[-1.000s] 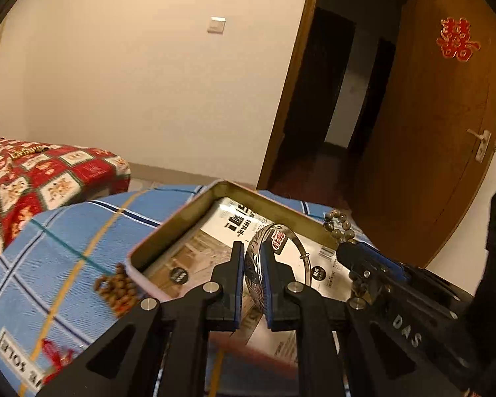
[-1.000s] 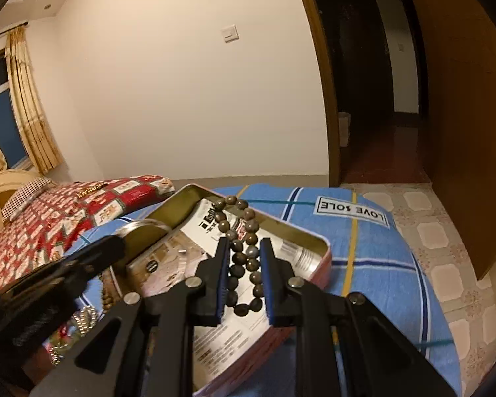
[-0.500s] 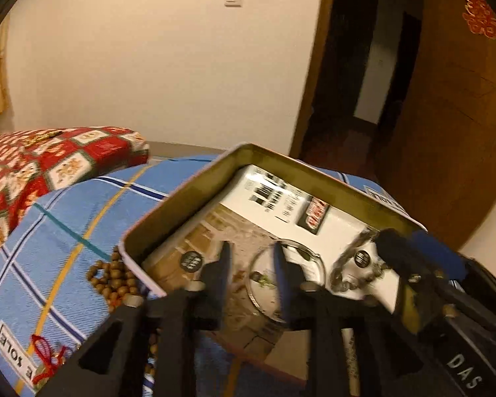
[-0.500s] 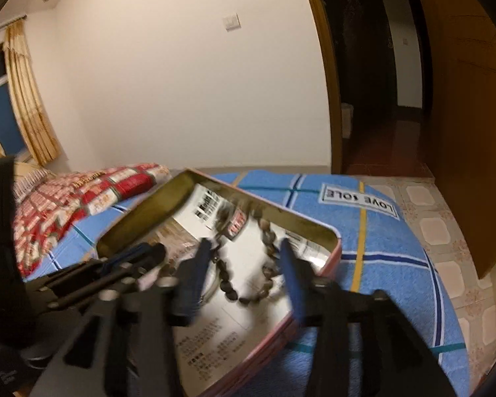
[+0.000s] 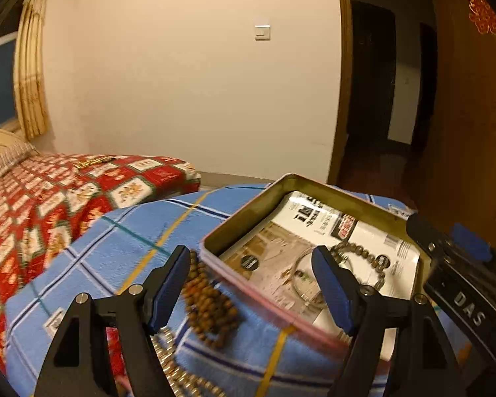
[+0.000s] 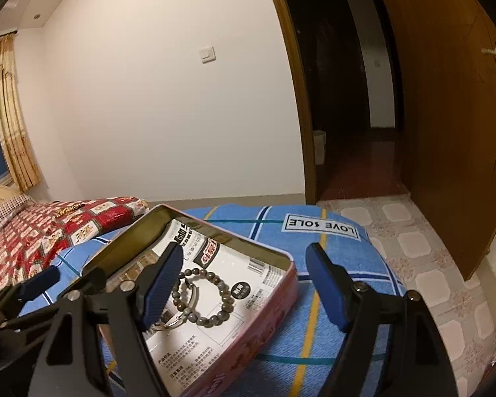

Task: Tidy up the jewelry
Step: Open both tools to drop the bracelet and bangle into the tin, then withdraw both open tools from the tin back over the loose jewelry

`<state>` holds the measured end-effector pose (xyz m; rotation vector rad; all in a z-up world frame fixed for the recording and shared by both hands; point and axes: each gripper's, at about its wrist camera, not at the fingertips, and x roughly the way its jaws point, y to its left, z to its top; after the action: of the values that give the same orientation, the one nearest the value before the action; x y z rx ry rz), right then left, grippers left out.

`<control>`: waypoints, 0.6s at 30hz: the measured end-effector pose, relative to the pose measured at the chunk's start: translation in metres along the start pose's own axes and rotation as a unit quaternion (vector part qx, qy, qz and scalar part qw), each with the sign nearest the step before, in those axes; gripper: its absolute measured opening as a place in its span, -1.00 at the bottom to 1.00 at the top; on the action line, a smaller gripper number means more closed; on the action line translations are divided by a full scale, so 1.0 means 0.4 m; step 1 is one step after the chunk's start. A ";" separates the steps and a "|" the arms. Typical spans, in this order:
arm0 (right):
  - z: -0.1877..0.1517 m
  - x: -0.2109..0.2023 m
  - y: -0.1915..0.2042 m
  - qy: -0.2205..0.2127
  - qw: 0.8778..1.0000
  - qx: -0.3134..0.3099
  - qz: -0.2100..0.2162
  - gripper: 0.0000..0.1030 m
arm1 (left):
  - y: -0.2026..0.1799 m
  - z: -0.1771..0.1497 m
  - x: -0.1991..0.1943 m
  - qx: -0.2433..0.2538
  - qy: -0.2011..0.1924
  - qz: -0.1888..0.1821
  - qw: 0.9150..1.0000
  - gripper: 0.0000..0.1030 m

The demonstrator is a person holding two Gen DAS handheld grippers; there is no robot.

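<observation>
Jewelry is being sorted into a tin box (image 6: 282, 284) sitting on a blue checked cloth (image 5: 122, 248). Nearest, the left gripper (image 5: 251, 284) and the right gripper (image 6: 244, 284) are both being held wide apart, with nothing between their jaws. Just past the left gripper, brown wooden beads (image 5: 211, 307) and a pale bead chain (image 5: 172, 357) are lying on the cloth, outside the tin and just beside its near wall. Inside the tin, a dark bead bracelet (image 6: 208, 297) and a silver bangle (image 6: 182, 311) are lying together, touching. The tin could be bumped when the brown beads are being picked up so close to its wall. The soft cloth could be pinched with them. Farther off, a red bedspread (image 5: 49, 198) is being seen at the left.
</observation>
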<state>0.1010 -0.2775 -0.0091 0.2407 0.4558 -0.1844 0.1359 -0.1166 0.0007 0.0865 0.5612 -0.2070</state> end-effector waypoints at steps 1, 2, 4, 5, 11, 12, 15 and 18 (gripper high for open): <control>-0.002 -0.002 0.007 -0.003 1.000 -0.007 -0.002 0.54 | 0.003 -0.005 -0.004 0.001 -0.001 0.003 1.000 0.48; -0.005 -0.005 0.010 -0.004 1.000 -0.012 -0.004 0.54 | 0.007 -0.013 -0.015 0.003 -0.001 0.005 1.000 0.48; -0.010 -0.011 0.022 -0.009 1.000 -0.023 -0.005 0.54 | 0.011 -0.020 -0.023 0.005 0.000 0.008 1.000 0.48; -0.012 -0.016 0.028 -0.013 1.000 -0.027 -0.006 0.54 | 0.015 -0.026 -0.031 0.006 0.000 0.011 1.000 0.48; -0.027 -0.040 0.035 -0.015 0.999 -0.029 -0.004 0.54 | 0.027 -0.060 -0.066 0.006 0.006 0.009 1.000 0.47; -0.031 -0.043 0.037 -0.013 1.000 -0.027 -0.003 0.54 | 0.029 -0.066 -0.071 0.007 0.006 0.009 1.000 0.47; -0.045 -0.059 0.043 -0.005 1.000 -0.022 0.001 0.54 | 0.033 -0.083 -0.089 0.012 0.007 0.011 1.000 0.48; -0.061 -0.081 0.054 0.001 1.000 -0.022 0.007 0.54 | 0.038 -0.098 -0.105 0.015 0.007 0.013 1.000 0.48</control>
<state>0.0673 -0.2463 -0.0117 0.2011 0.4594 -0.1609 0.0844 -0.0892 -0.0094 0.1243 0.5711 -0.1898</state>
